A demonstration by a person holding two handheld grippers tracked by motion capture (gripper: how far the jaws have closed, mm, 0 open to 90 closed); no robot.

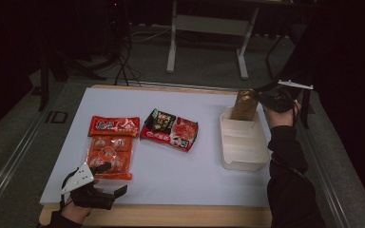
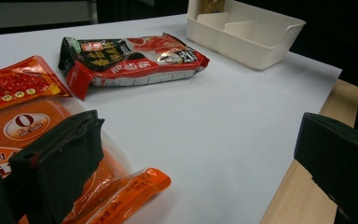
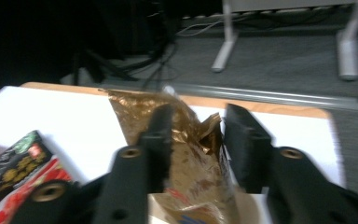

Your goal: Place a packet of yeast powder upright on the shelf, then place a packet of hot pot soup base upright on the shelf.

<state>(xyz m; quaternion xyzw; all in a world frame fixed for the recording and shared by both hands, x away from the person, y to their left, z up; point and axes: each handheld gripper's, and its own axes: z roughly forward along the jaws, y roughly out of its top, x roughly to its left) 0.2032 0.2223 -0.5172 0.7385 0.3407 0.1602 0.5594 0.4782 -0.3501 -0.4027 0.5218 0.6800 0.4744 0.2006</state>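
Your right gripper point(image 3: 193, 135) stands with jaws parted around the gold packet point(image 1: 244, 105), upright in the far compartment of the white bin point(image 1: 244, 159) at right of frame. Three packets still lie at left and centre. Your left gripper point(image 1: 108, 179), jaws spread and empty, waits by the orange packet point(image 1: 110, 156) near the table's point(image 1: 171, 214) front edge; open room lies between.
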